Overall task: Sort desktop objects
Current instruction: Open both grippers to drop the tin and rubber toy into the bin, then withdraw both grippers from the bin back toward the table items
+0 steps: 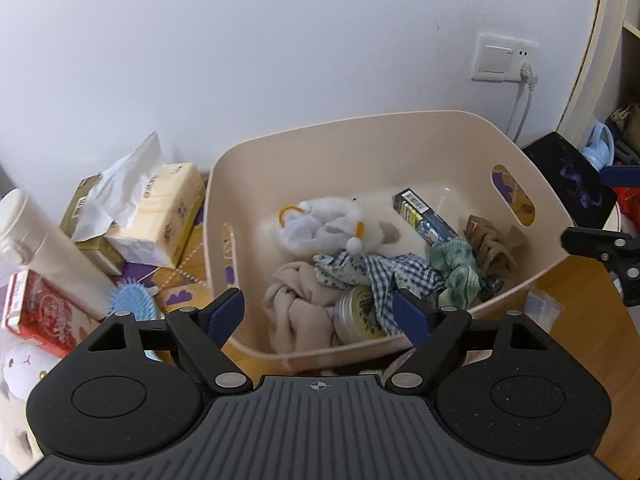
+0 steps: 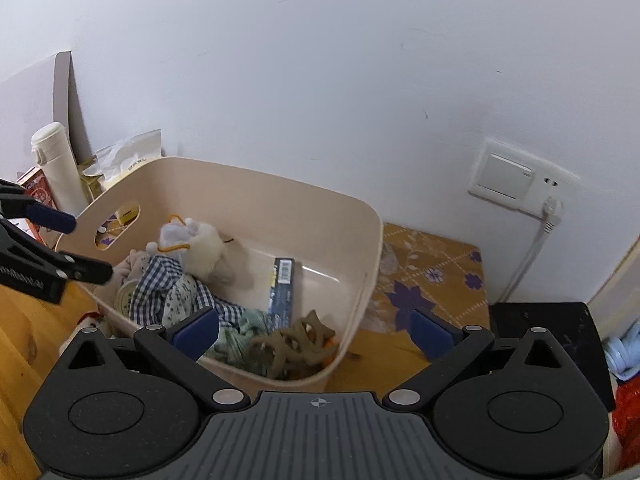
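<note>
Both claws hang over the near rim of the beige bin point(image 1: 384, 132), which stands on the desk against the wall. The left gripper point(image 1: 320, 312) has its 2 blue pads spread wide with nothing between them, and the right gripper point(image 2: 316, 330) is equally spread and empty. Inside the bin lie a white plush toy point(image 1: 340, 220), a checked cloth point(image 1: 384, 276), a round tin point(image 1: 358, 312), a dark box point(image 1: 424, 216) and a brown hair claw point(image 2: 296, 340). At the desk's left edge stand a tissue pack point(image 1: 160, 208) and a white bottle point(image 1: 44, 240).
</note>
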`<state>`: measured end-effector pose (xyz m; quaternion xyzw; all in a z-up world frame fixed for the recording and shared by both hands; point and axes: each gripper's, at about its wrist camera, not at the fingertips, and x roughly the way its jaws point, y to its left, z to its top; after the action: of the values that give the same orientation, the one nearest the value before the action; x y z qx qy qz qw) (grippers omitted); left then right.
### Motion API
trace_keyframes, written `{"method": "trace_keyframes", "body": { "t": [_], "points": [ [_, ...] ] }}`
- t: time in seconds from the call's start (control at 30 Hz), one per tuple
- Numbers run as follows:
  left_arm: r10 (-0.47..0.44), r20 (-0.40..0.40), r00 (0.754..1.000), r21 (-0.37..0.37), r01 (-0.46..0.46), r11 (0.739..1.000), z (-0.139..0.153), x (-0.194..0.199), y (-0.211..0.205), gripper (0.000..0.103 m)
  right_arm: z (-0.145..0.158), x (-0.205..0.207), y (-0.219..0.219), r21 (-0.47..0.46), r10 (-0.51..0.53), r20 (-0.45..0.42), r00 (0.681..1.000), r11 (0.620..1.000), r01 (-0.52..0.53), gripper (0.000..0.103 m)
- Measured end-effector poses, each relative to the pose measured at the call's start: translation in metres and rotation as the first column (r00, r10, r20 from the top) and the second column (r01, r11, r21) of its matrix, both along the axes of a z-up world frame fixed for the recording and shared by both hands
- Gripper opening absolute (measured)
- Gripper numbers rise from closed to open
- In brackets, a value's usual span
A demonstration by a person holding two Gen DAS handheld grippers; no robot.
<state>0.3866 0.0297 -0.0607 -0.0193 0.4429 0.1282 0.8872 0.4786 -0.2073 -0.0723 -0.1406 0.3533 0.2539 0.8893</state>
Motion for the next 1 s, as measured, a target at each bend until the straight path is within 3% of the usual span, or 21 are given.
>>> {"method": "trace_keyframes", "body": {
  "t": [0.43, 1.0],
  "points": [
    [0.048, -0.063, 0.997, 0.0, -0.048, 0.999, -0.022, -0.048, 0.006, 0.083, -0.009, -0.031, -0.033, -0.008, -0.078, -0.034, 0.996, 0.997, 0.078, 0.103],
    [0.08, -0.218, 0.973, -0.043, -0.091, 0.995, -0.075, -0.068, 0.01, 0.083, -0.068, -0.038, -0.034, -0.062, -0.14, -0.204, 0.969, 0.99, 0.13, 0.103]
  ]
}}
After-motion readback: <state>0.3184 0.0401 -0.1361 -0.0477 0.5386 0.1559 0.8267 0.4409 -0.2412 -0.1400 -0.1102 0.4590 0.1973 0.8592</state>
